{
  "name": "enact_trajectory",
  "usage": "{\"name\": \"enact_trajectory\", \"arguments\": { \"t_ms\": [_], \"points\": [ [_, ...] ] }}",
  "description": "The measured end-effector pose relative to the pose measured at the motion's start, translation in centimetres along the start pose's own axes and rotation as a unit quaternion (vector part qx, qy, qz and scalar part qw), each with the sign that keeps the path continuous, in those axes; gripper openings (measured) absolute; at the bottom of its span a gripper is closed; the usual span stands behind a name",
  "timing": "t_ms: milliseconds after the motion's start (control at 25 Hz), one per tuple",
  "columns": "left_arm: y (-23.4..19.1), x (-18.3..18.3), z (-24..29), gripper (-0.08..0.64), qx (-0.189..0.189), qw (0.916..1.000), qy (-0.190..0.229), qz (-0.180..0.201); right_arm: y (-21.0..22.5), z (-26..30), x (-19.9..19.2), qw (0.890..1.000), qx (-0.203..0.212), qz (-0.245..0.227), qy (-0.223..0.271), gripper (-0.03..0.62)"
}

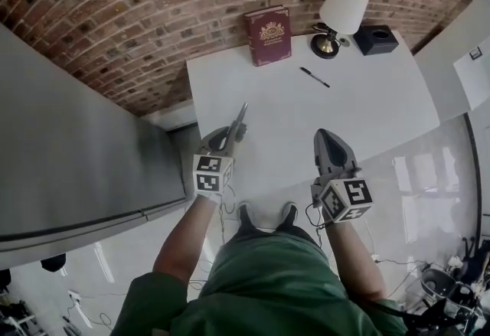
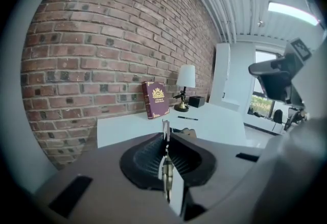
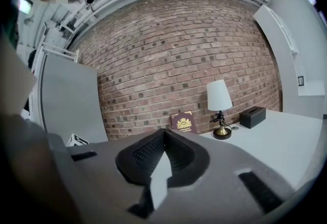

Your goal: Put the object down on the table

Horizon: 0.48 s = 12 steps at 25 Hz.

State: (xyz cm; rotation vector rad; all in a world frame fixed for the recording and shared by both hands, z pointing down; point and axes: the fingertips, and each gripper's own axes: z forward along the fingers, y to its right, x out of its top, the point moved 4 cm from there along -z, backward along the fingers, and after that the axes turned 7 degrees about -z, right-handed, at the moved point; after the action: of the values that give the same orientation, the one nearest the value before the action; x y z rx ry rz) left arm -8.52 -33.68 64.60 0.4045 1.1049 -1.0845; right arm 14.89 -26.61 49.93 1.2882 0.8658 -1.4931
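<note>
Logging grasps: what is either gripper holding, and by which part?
The left gripper is clamped on a thin flat object by its rear part, and the front end juts past the jaws. The right gripper is shut and holds nothing.

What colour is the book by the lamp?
The book is dark red with gold trim; the head view shows it best.
</note>
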Motion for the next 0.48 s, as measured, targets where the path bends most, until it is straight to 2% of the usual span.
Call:
{"name": "enact_trajectory", "arguments": {
  "t_ms": [480],
  "points": [
    [-0.9,-4.1,5.3,0.025,0.01,0.9967,-0.075,0.027,3.3,0.4,-2.3,0.999,-0.017,0.021,-0.028,0.002]
  ]
}}
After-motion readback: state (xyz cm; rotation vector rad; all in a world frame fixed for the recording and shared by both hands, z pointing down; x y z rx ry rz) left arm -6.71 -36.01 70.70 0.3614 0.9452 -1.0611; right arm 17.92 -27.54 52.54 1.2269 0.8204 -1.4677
